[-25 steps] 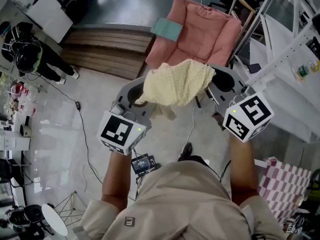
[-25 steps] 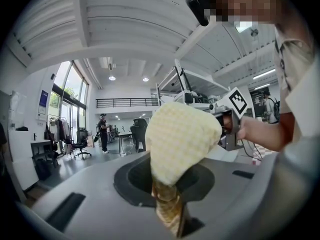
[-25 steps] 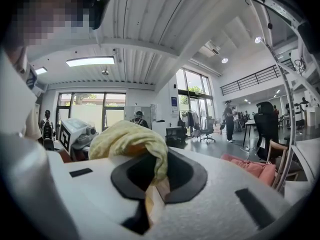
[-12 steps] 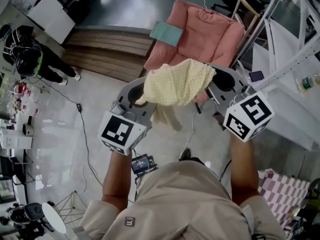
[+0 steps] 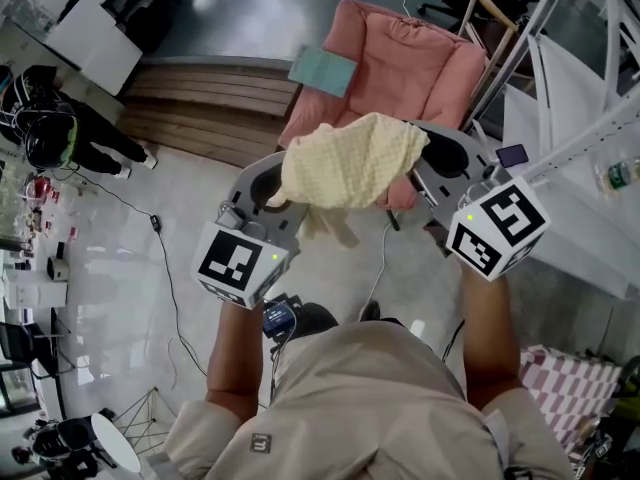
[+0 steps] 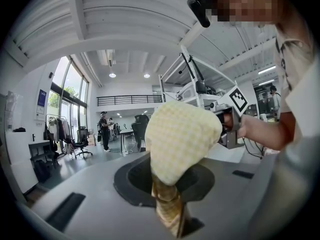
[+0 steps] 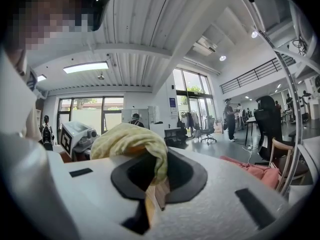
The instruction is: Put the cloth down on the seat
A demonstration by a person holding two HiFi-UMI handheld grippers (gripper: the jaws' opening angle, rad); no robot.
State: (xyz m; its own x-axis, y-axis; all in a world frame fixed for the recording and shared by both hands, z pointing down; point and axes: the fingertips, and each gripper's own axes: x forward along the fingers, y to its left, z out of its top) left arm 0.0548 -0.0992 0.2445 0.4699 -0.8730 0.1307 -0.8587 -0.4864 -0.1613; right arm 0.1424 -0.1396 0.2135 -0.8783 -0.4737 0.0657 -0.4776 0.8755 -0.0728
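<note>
A pale yellow checked cloth hangs bunched in the air between my two grippers, in front of a pink armchair. My left gripper is shut on the cloth's left end, and a fold of the cloth runs down into its jaws. My right gripper is shut on the right end, where the cloth drapes over and into its jaws. The cloth hides both sets of fingertips in the head view. The chair seat lies beyond, lower right in the right gripper view.
A teal pad rests on the chair's left arm. Wooden steps lie to its left, and a white metal frame stands at its right. A cable trails over the floor. A person stands far left. A checked pink cloth lies at the lower right.
Both grippers and the cloth have shifted slightly up and left, nearer the armchair. Both grips are unchanged. The foot seen below the cloth is now out of sight.
</note>
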